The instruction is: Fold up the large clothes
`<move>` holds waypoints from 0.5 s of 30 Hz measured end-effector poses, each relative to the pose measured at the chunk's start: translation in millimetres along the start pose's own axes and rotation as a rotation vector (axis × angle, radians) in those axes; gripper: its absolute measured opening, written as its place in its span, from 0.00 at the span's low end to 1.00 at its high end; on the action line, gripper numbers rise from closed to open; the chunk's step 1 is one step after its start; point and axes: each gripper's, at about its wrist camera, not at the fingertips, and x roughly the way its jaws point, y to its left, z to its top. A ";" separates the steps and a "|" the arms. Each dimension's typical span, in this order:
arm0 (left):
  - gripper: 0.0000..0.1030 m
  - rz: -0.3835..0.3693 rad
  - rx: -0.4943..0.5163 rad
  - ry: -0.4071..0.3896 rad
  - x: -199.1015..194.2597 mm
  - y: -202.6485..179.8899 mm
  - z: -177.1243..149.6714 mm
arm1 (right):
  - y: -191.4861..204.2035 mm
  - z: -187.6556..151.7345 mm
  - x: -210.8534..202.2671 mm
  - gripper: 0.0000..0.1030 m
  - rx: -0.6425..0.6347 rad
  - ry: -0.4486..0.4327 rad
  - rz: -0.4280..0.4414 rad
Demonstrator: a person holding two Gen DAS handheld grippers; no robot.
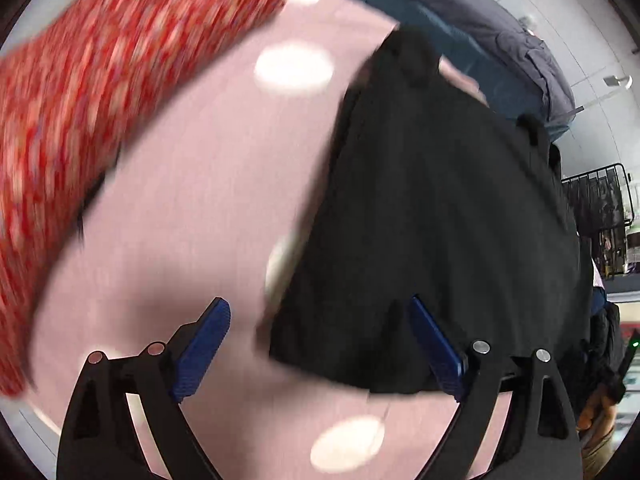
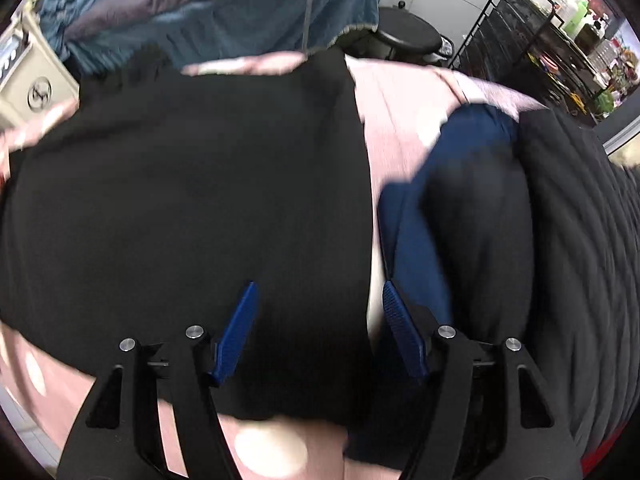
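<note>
My left gripper and right gripper both spread wide, empty, above black garment lying on pink white-dotted sheet, red patterned cloth alongside, wire rack behind

A large black garment lies spread flat on the pink, white-spotted bedcover, blurred. A red patterned garment lies apart from it, and a navy garment lies just beside it.
</note>
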 end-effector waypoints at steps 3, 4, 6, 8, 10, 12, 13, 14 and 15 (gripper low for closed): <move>0.60 -0.001 0.025 0.026 14.4 0.2 -13.5 | -2.8 -13.8 14.5 0.41 0.010 0.062 -0.037; 0.52 -0.017 0.037 0.036 18.0 -4.0 -13.0 | -2.7 -13.5 17.4 0.22 0.003 0.068 -0.022; 0.27 -0.011 0.075 0.042 22.8 -15.5 -8.9 | -2.5 -11.6 21.6 0.09 -0.001 0.076 -0.003; 0.21 0.048 0.148 0.044 25.5 -30.0 -1.7 | -4.9 -10.7 20.3 0.05 0.007 0.064 -0.009; 0.20 0.079 0.213 0.036 24.7 -37.2 2.3 | -12.4 -11.2 19.0 0.05 0.047 0.062 0.003; 0.21 0.057 0.219 0.045 28.1 -31.5 3.7 | -19.0 -14.0 19.7 0.05 0.074 0.067 0.014; 0.24 0.051 0.205 0.051 28.9 -28.2 4.4 | -18.4 -15.4 19.8 0.07 0.066 0.077 0.002; 0.35 0.060 0.191 0.052 28.1 -25.0 4.5 | -16.4 -16.2 17.1 0.08 0.053 0.077 -0.009; 0.51 0.110 0.185 0.031 23.0 -23.7 3.7 | -14.4 -18.5 9.8 0.16 0.043 0.058 -0.014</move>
